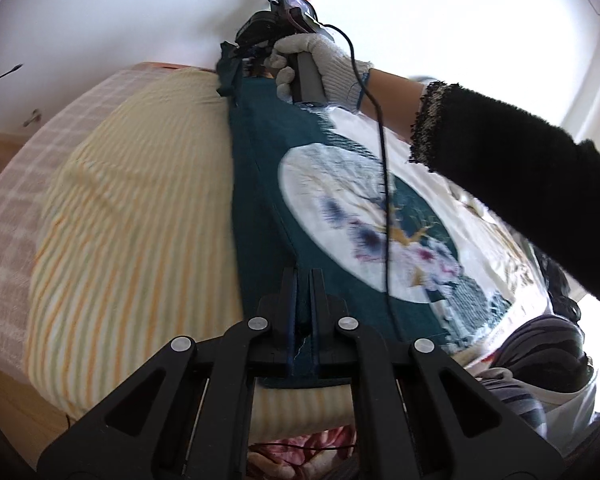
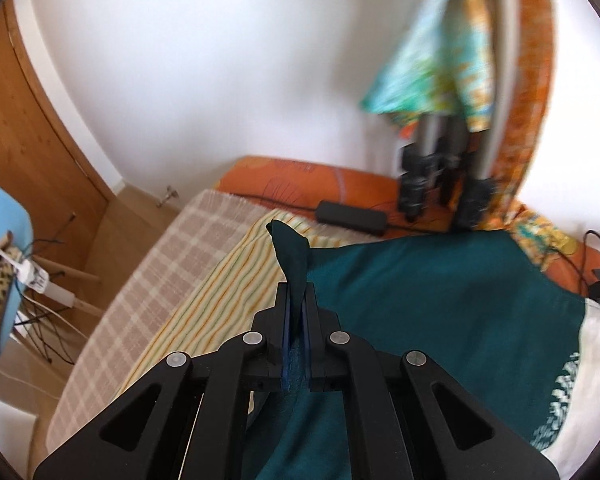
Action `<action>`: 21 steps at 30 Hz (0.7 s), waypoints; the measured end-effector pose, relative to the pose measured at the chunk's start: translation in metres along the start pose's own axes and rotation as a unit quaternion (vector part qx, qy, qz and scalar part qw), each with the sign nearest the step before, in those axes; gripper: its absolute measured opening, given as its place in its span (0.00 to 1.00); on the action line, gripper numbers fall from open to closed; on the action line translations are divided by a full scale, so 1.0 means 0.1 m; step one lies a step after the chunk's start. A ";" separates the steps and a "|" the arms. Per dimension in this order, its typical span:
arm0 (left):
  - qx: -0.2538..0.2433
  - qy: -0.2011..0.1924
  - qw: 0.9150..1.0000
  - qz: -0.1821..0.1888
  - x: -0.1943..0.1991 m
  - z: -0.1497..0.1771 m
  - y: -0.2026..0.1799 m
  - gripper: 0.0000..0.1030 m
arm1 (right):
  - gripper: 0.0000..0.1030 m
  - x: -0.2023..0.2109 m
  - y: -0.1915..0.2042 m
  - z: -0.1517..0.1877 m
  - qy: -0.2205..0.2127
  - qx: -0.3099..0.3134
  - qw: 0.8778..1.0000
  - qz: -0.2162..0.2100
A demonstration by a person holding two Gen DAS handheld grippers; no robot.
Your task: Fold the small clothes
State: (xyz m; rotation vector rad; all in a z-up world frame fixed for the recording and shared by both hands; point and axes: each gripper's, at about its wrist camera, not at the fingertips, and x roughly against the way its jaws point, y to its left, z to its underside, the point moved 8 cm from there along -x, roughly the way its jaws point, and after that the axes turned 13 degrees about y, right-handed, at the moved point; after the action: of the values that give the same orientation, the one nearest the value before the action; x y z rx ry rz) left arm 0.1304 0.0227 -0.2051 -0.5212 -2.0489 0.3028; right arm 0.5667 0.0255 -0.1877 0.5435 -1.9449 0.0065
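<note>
Both tools (image 1: 303, 276) (image 2: 297, 292) pinch the teal garment's (image 2: 420, 300) edge, seemingly lifted.

Each camera sits on its gripper, looking forward and downward along the fingers, close above the bed. The left wrist view faces the striped sheet (image 1: 140, 208), with the gloved hand (image 1: 320, 68) at 12 o'clock. The right wrist view faces the wall, door at 9 o'clock. Both views share the teal garment (image 2: 420, 288) and the sheet.
</note>
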 end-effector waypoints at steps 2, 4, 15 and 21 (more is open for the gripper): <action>-0.016 0.004 1.000 0.011 -0.03 -0.05 -0.15 0.03 | 0.03 0.12 -0.15 0.01 -0.010 -0.009 1.000 0.001; -0.033 0.010 0.999 0.026 -0.08 -0.09 -0.30 0.03 | 0.03 0.26 -0.37 0.07 -0.017 -0.025 1.000 0.003; -0.124 0.100 0.984 0.086 -0.62 -0.21 -0.99 0.03 | 0.03 0.50 -1.59 0.49 -0.026 -0.117 0.992 0.042; -0.134 0.140 0.975 0.110 -0.80 -0.20 -1.09 0.03 | 0.05 0.29 -1.80 0.59 0.004 -0.121 0.991 0.055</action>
State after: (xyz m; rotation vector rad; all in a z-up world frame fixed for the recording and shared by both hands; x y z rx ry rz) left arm 0.1567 -0.1117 -0.2106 -0.9068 -1.7675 0.0751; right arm 0.5730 -0.1614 -0.2309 0.2750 -1.9328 -0.1541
